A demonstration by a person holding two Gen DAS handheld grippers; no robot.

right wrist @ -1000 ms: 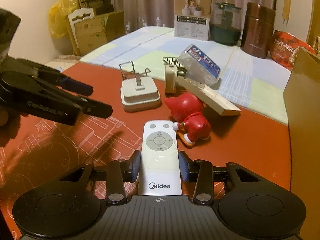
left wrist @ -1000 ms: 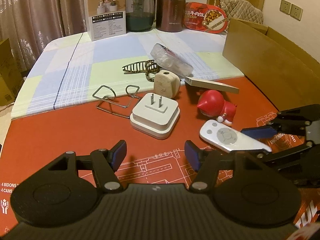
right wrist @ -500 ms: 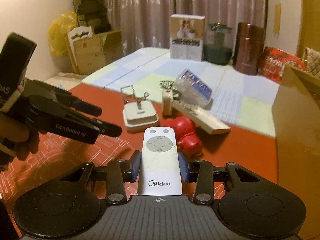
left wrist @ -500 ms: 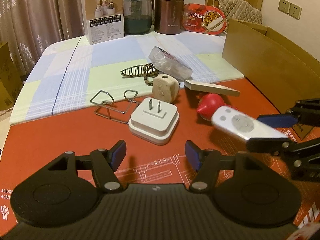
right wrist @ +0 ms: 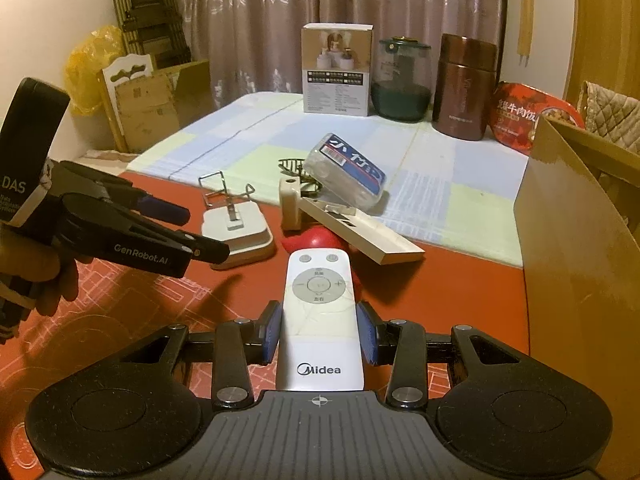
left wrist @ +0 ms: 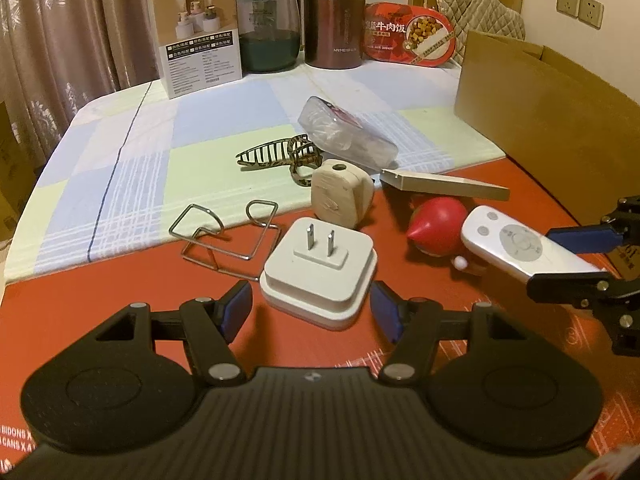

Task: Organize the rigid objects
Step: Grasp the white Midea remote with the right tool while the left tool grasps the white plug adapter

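Right wrist: remote (right wrist: 320,312) between jaws.

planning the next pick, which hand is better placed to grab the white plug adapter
Left. Its tongs are open and empty, right in front of the white plug adapter; the right tongs are shut on the remote.

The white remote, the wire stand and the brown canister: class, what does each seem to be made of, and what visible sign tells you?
White remote: probably plastic, smooth and slightly glossy, with moulded buttons and printed logo.
Wire stand: looks like bare metal wire, thin, bent, with bright silvery glints.
Brown canister: likely metal with a brown coating, judging by its soft vertical sheen; painted plastic cannot be excluded.
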